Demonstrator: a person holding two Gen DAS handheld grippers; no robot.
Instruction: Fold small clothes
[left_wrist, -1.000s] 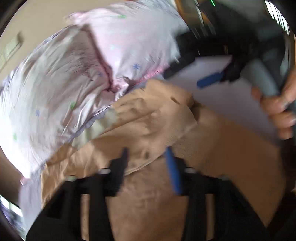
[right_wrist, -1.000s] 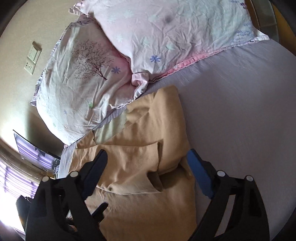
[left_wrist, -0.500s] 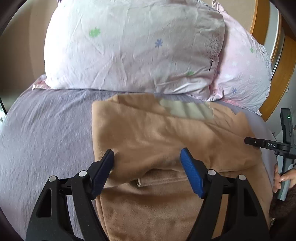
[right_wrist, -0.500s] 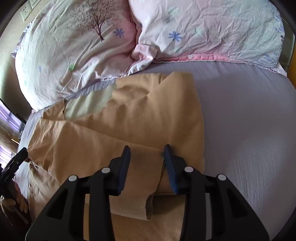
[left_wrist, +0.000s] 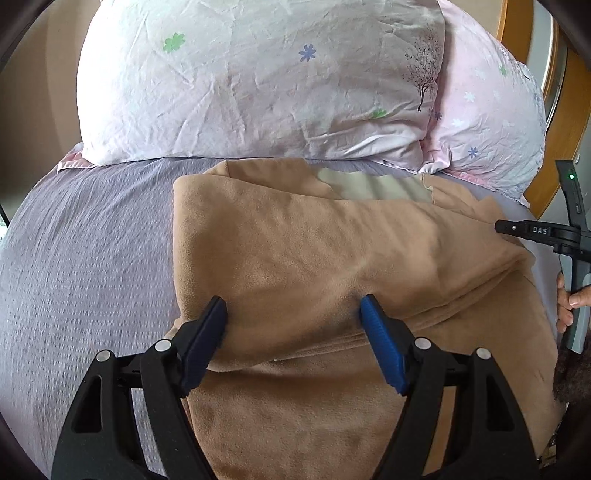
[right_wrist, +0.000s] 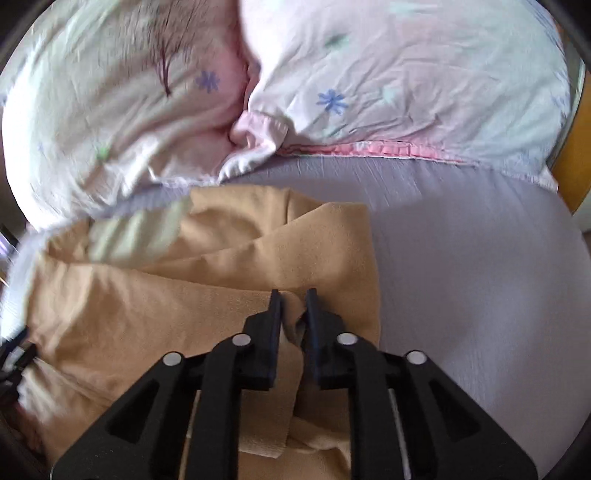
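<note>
My left tongs (left_wrist: 293, 310) hang with fingers spread wide over the near fold of the tan garment (left_wrist: 332, 266), gripping nothing. The garment lies on the lilac sheet (left_wrist: 92, 258), just below two flowered pillows (left_wrist: 258, 81). My right tongs (right_wrist: 293, 301) are pinched onto a tan fold at its right edge.

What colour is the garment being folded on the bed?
Tan garment, with a pale green patch; clearest in the left wrist view.

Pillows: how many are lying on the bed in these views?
2, both at the head of the lilac-sheeted bed: a white floral pillow behind the tan garment, a pinker one beside it.
</note>
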